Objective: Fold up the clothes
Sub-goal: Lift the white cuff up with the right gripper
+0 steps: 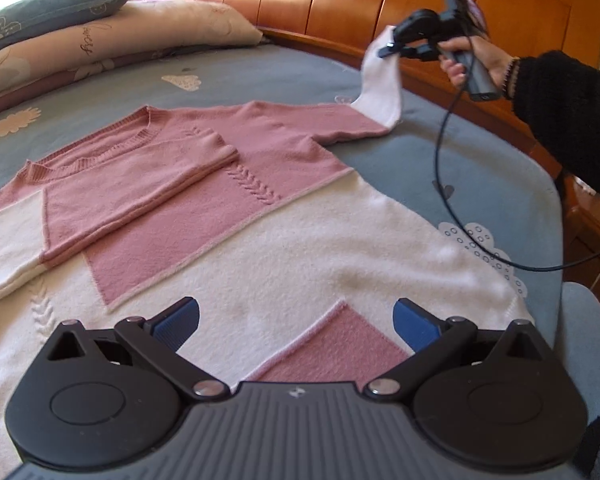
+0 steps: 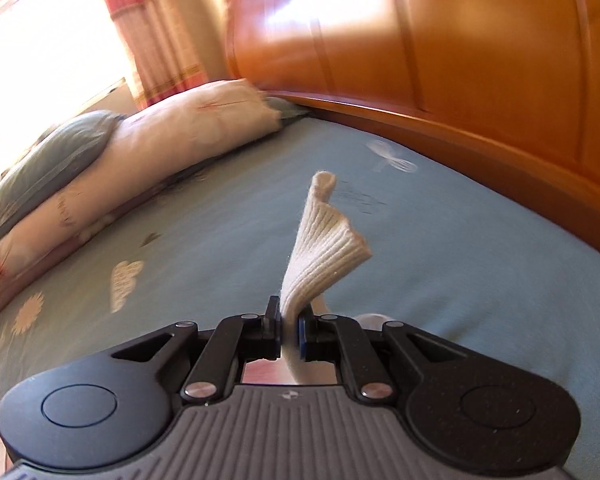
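Left wrist view: pink-and-white knitted sweater [image 1: 228,216] lies spread flat on the blue floral-print bed sheet [image 1: 480,184], neck toward the far left. One pink sleeve is folded across the chest. The other sleeve runs to the far right, its white ribbed cuff [image 1: 382,80] lifted off the bed. Left claw [image 1: 296,322] sits over the near white hem, blue pads wide apart, nothing between them; contact with the knit cannot be told. Right claw [image 1: 390,50], held by a hand [image 1: 466,60] in a black fuzzy sleeve [image 1: 568,116], is closed on the cuff, in front of the orange wooden headboard [image 1: 380,4]. Stacked pillows [image 1: 100,36] at far left.

Right wrist view: right claw [image 2: 288,326] is nearly fully closed, pads pinching the white ribbed cuff [image 2: 324,240], which stands up beyond the pads with its end curled. Bed sheet [image 2: 460,260] below, blurred; pillows [image 2: 140,152] left, headboard [image 2: 440,40] far right.
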